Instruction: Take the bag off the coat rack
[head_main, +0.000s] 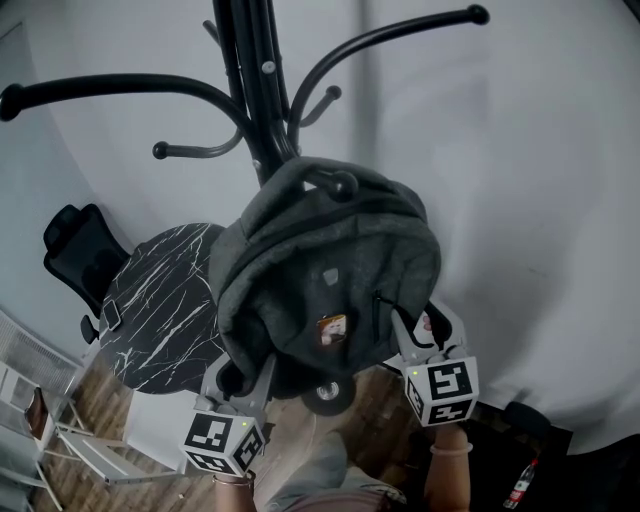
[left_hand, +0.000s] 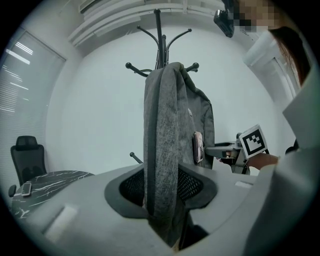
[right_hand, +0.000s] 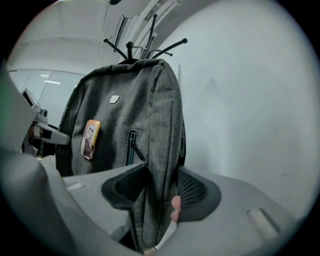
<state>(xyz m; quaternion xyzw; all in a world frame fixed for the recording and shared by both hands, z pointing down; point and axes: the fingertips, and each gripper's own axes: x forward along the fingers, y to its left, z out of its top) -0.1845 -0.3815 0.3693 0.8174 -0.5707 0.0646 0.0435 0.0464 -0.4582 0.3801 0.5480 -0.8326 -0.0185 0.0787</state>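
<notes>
Backpack (head_main: 320, 260), grey fabric, hangs on the coat rack (head_main: 255, 100) w/ its top loop over one of the lower hooks (head_main: 343, 184). It is on the side facing the person, front panel out. A small picture badge (head_main: 331, 329) sits low on the front, w/ a zip (head_main: 378, 310) just right of it.

Both tools come up from below, jaws pointing up at the bag's bottom corners, approx level w/ each other.

Left gripper (head_main: 240, 375) is at the bag's lower-left edge, its marker cube (head_main: 222, 440) nearest the camera and the wrist just under it. In the left gripper view the bag's side edge runs straight up between the jaws. They are fairly wide, and the fabric fills the gap and meets both pads, so it has hold of the bag.

Right gripper (head_main: 425, 335) is at the lower-right edge, w/ its cube (head_main: 442, 390) and a bare forearm (head_main: 450, 470) straight below it. In the right gripper view the jaws stand wide w/ the bag's side edge between them. The fabric is close to both pads but doesn't look squeezed. A small pink bit (right_hand: 175, 207) shows by the right pad; can't tell what it is.

Bkgd: a dark marble-look round table (head_main: 160, 310) and a black office chair (head_main: 80, 250) at left, a plain pale wall (head_main: 540, 180) behind.
</notes>
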